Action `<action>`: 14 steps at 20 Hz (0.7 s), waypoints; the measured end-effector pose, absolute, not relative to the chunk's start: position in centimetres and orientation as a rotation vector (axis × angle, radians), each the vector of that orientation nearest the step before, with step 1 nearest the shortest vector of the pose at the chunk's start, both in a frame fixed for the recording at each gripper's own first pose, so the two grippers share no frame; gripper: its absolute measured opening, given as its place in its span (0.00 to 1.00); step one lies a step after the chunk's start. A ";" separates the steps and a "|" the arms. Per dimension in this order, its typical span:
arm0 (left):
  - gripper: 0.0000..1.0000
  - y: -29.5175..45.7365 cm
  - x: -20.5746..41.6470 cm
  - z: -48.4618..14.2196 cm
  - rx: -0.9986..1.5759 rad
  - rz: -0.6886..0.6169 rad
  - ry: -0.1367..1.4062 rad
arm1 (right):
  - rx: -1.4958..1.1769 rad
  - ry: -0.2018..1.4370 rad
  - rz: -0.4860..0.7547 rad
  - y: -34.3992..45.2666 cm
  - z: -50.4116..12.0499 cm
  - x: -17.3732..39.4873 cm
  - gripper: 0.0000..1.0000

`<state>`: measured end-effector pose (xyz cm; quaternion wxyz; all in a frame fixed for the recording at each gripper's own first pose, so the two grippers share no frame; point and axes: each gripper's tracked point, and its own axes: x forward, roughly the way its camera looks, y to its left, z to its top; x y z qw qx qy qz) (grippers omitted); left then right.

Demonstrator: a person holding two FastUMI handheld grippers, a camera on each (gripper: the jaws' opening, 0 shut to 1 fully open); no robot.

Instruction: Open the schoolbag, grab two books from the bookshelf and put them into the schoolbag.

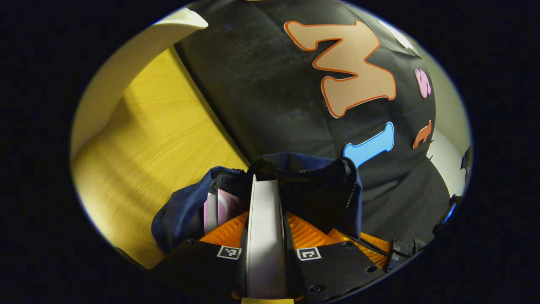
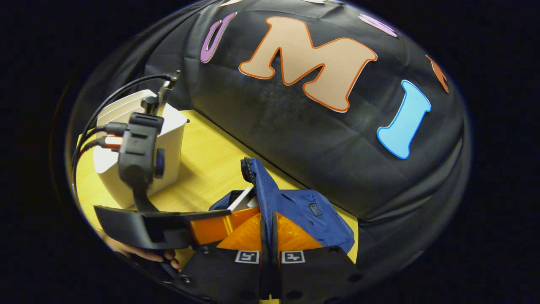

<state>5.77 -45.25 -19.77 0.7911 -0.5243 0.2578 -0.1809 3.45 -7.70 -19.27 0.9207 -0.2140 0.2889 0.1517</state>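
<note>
The navy schoolbag (image 1: 333,190) lies open on the yellow table. My left gripper (image 1: 265,211) is shut on a white book (image 1: 263,236), held edge-on with its far end inside the bag's mouth. A second book with a pink and white cover (image 1: 217,211) stands inside the bag to the left. In the right gripper view, my right gripper (image 2: 268,230) is shut on the schoolbag's zipper edge (image 2: 257,181) and holds it lifted. There the white book (image 2: 241,198) slants into the schoolbag (image 2: 308,215).
The white bookshelf box (image 2: 168,139) stands on the table (image 2: 211,164) to the left of the bag, and its rim (image 1: 139,46) curves across the left gripper view. A hand (image 2: 143,254) holds the left gripper's body (image 2: 135,156). The black cloth wall runs close behind the bag.
</note>
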 end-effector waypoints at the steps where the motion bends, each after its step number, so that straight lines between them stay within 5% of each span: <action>1: 0.34 -45.3 5.9 -20.1 -1.122 -0.390 0.559 | -0.442 0.598 0.313 -7.9 -19.3 3.2 0.05; 4: 0.36 -45.1 5.6 -21.1 -1.030 -0.369 0.608 | -0.446 0.609 0.313 -8.0 -19.9 3.1 0.05; 8: 0.87 -42.9 3.8 -21.0 -0.851 -0.379 0.650 | -0.437 0.612 0.306 -8.4 -20.2 2.9 0.05; 14: 0.94 -38.0 2.1 -15.1 -0.541 -0.442 0.538 | -0.404 0.662 0.304 -8.3 -21.1 1.1 0.12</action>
